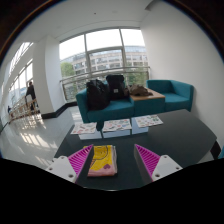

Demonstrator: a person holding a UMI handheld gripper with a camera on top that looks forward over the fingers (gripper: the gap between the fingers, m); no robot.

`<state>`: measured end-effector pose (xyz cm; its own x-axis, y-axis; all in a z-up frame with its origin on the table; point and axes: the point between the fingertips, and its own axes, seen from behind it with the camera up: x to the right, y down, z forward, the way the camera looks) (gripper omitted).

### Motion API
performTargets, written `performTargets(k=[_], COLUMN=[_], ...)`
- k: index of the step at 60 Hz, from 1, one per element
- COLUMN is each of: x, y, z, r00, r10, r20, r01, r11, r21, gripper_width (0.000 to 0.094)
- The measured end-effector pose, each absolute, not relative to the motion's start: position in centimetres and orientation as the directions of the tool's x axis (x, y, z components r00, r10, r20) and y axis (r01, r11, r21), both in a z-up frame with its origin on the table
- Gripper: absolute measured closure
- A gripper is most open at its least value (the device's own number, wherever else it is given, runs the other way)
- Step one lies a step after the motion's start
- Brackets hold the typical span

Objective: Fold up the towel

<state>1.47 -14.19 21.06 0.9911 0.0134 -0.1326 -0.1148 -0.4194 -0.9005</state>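
Note:
A folded yellow and pink towel (102, 160) lies on the dark round table (170, 140), between my two fingers but closer to the left one. My gripper (113, 161) is open, with the pink pads (78, 159) spread wide on either side. A gap shows between the towel and the right finger (150, 159). Nothing is held.
Three magazines (117, 125) lie in a row at the table's far side. Beyond stands a teal sofa (150, 98) with dark bags (105, 92) on it, before large windows. White floor lies to the left.

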Motion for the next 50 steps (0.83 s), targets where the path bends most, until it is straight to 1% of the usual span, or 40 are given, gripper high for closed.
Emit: performTargets(k=[3, 4, 12, 24, 25, 45, 46, 50], x=[1.2, 1.5, 1.4, 2.6, 3.0, 1.8, 2.3, 2.1], y=[-16.0, -16.0, -20.1, -23.7, -23.6, -26.5, -25.0, -25.1], z=[21.4, 20.9, 21.0, 23.1, 22.7, 25.2, 24.4, 24.3], r00=[0.994, 0.995, 0.997, 0.998, 0.998, 0.998, 0.998, 0.997], r10=[0.028, 0.031, 0.054, 0.04, 0.042, 0.061, 0.064, 0.067], r20=[-0.103, -0.095, -0.061, -0.043, -0.04, -0.024, -0.024, -0.027], r01=[-0.083, -0.074, -0.035, -0.025, -0.021, -0.003, -0.002, -0.004], r11=[-0.411, -0.408, -0.398, -0.374, -0.369, -0.326, -0.324, -0.33], r21=[-0.908, -0.91, -0.917, -0.927, -0.929, -0.945, -0.946, -0.944], gripper_width=[0.0123, 0.0123, 0.0124, 0.0125, 0.0126, 0.0125, 0.0123, 0.0125])
